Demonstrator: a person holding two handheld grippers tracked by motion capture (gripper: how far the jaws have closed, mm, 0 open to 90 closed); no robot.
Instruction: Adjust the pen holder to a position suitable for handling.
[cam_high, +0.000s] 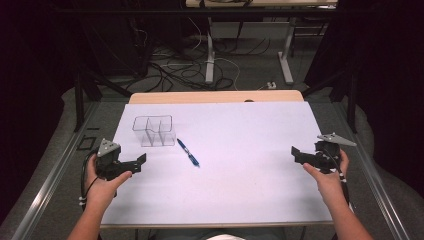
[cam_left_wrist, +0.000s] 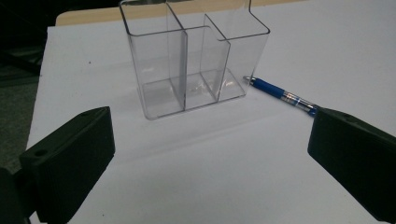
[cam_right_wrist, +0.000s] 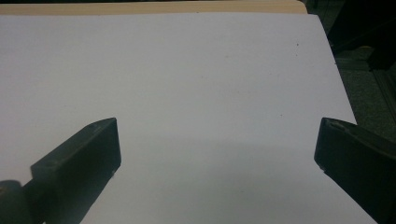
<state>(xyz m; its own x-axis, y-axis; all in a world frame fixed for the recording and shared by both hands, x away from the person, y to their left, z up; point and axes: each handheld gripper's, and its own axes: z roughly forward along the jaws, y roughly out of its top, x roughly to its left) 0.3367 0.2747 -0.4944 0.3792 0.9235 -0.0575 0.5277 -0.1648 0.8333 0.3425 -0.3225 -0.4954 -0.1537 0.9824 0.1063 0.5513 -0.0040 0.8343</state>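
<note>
Left gripper view — clear ribbed-walled organizer (cam_left_wrist: 194, 60), glossy blue pen (cam_left_wrist: 282, 95).

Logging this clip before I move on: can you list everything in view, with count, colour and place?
organiser: one, clear plastic, three compartments, upright on the far left part of the sheet, nothing in it.
pen: one, blue, flat on the sheet just right of the organiser, apart from it.
sheet: one, white, covering most of the table.
table: one, light wood, edge showing beyond the sheet.
cables: several, black and white, on the floor beyond the table.
left gripper: one, black, jaws open, near the sheet's left edge, facing the organiser.
right gripper: one, black, jaws open, at the sheet's right edge.
</note>
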